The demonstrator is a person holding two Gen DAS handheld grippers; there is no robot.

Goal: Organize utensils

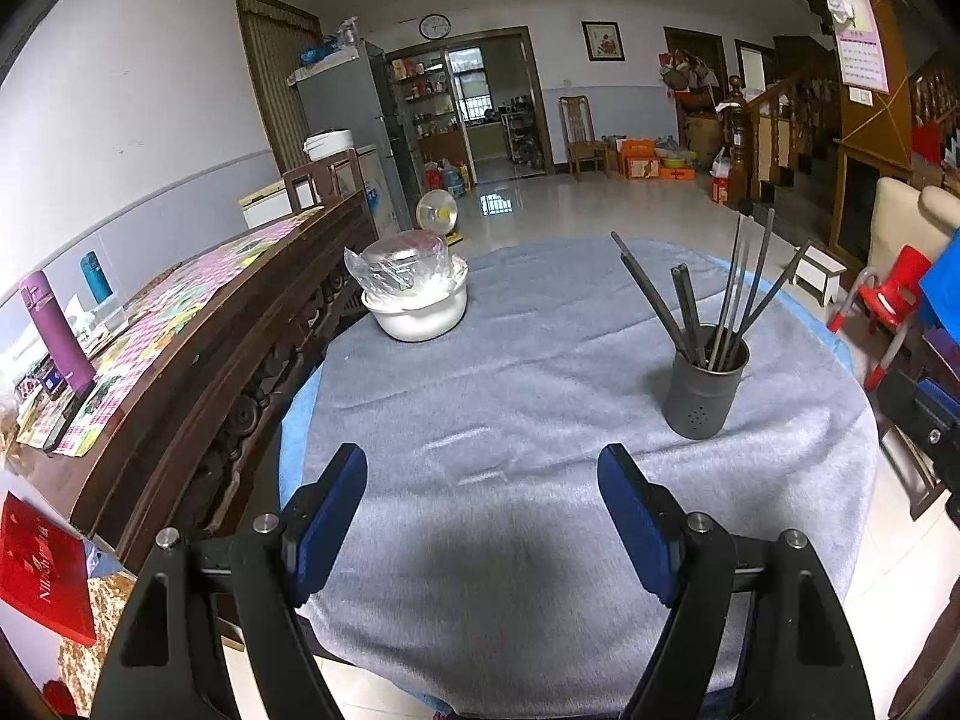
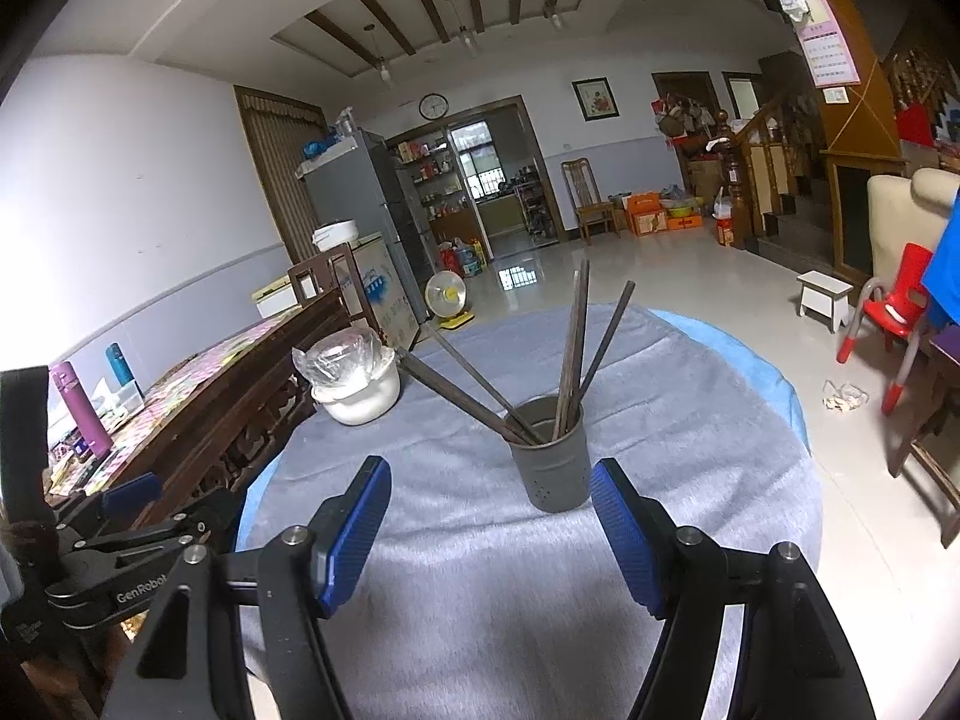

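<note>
- On the round table (image 1: 540,540), covered in grey cloth: one dark holder (image 1: 708,384) to the right, upright, chopsticks (image 1: 714,294) fanned out of it, about six, count uncertain.
- One white pot (image 1: 417,312) at far left, well apart from the holder, clear bag on top.
- Left tool (image 1: 483,480): pads apart, empty, nothing between it and the holder.
- Right tool (image 2: 491,489): pads apart, empty, holder just ahead.
- Only in the right view: the left tool's body at the lower left edge.
- Beside the table: one dark sideboard (image 1: 240,324).

A home's living room: fridge (image 1: 351,102), wall clock (image 1: 434,26), staircase (image 1: 780,120)
</note>
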